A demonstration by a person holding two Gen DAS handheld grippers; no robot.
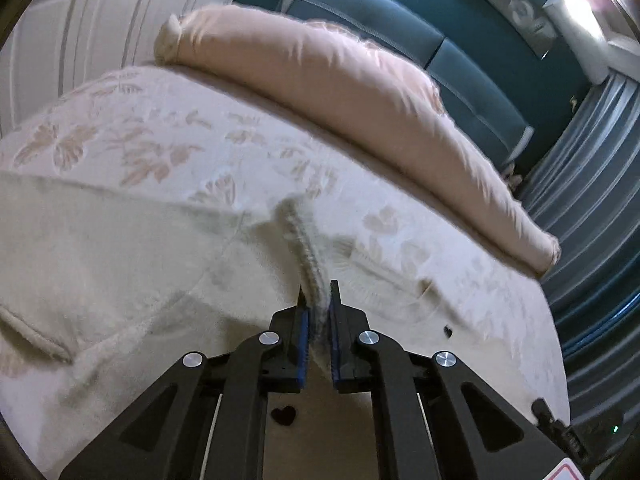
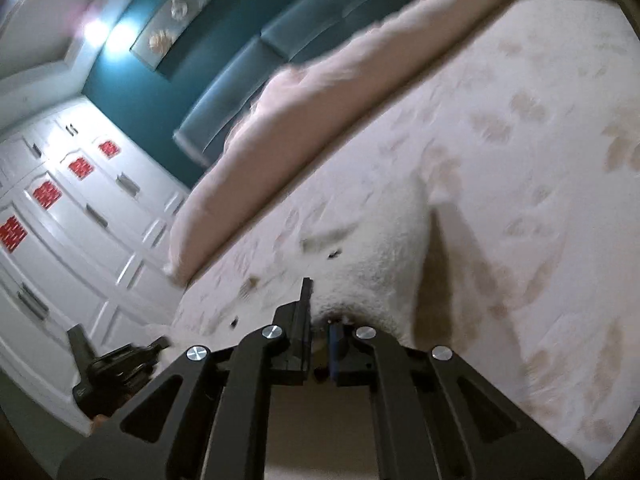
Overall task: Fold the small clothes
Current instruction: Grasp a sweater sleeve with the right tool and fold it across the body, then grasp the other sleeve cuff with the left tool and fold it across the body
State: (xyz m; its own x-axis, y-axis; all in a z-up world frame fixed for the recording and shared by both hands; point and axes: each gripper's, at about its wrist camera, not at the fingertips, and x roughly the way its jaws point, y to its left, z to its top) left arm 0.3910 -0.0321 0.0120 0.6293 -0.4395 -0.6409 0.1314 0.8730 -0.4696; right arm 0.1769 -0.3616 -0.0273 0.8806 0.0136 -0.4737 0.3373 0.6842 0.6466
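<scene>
A cream fleece garment with small black hearts lies on the bed, with one ribbed edge pulled up into a ridge. My left gripper is shut on that ribbed edge, and cloth fills the gap between its blue pads. In the right wrist view the same fuzzy garment rises in a peak to my right gripper. That gripper is shut on a bunch of it, and the cloth covers the right fingertip. The left gripper shows as a dark shape at the lower left.
The bed has a cream floral bedspread and a long pink bolster along its far side. Behind it are a teal padded headboard, grey curtains and white wardrobe doors.
</scene>
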